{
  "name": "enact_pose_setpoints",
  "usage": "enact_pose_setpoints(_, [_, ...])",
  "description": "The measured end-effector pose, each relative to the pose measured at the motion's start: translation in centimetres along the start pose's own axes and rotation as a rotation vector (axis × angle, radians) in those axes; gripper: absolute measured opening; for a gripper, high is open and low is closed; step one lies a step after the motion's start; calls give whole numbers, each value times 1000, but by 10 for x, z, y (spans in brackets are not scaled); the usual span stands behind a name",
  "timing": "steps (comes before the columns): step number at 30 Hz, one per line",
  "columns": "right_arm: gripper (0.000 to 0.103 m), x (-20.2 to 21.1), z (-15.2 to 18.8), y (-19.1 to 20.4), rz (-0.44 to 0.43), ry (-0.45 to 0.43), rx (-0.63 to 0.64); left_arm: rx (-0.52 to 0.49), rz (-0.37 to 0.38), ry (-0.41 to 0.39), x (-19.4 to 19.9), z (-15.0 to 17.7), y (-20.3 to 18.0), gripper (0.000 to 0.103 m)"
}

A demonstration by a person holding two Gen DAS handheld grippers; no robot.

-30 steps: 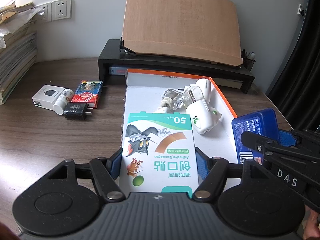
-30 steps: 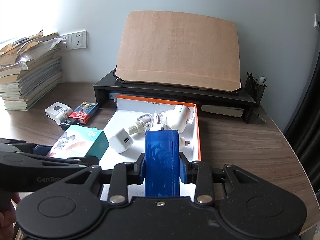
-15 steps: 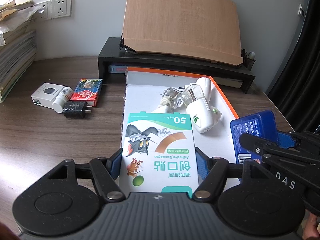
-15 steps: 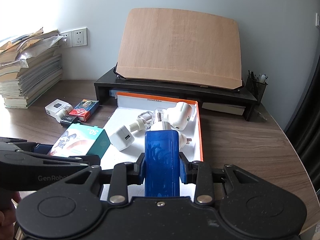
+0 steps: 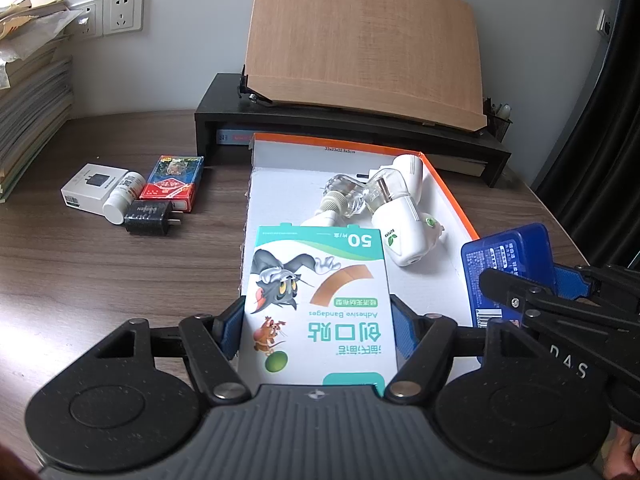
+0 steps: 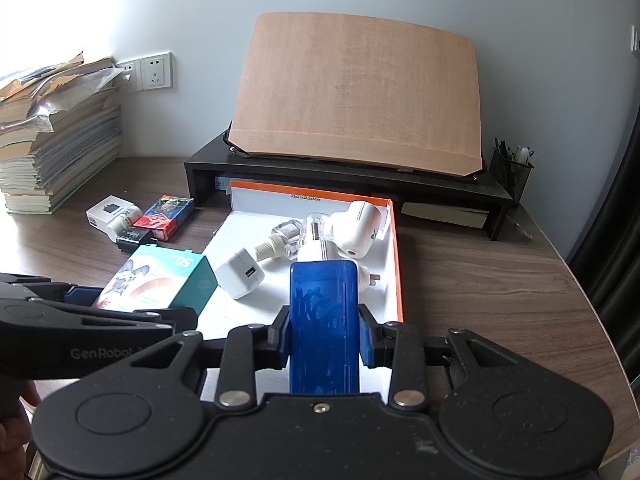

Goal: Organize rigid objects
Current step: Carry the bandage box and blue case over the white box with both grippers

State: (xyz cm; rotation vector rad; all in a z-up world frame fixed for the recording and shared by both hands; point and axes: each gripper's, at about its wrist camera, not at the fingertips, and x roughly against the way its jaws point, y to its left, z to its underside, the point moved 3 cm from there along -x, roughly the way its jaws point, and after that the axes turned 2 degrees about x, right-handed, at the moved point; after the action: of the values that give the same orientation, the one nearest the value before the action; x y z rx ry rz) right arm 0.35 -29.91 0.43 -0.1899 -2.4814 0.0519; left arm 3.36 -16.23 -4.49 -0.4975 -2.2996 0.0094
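My left gripper (image 5: pixel 318 328) is shut on a green and white adhesive bandage box (image 5: pixel 318 300), held over the near left part of the orange-rimmed white tray (image 5: pixel 288 192). My right gripper (image 6: pixel 324 340) is shut on a blue plastic case (image 6: pixel 323 320), held over the tray's near right part. In the right wrist view the bandage box (image 6: pixel 160 280) sits at the left, in the left gripper. Inside the tray (image 6: pixel 394 248) lie white plug-in devices (image 5: pixel 404 224), a clear glass bottle (image 5: pixel 344 196) and a white USB charger (image 6: pixel 239 274).
Left of the tray on the wooden desk are a white box (image 5: pixel 94 187), a white pill bottle (image 5: pixel 122 200), a black charger (image 5: pixel 150 216) and a red card pack (image 5: pixel 174 182). A black monitor riser (image 5: pixel 340 128) with a wooden board stands behind. Papers are stacked at far left.
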Motion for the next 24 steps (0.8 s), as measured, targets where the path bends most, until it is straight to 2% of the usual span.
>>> enact_pose_setpoints(24, [40,-13,1,-5,-5,31,-8,-6,-1,30,-13,-2,-3,71])
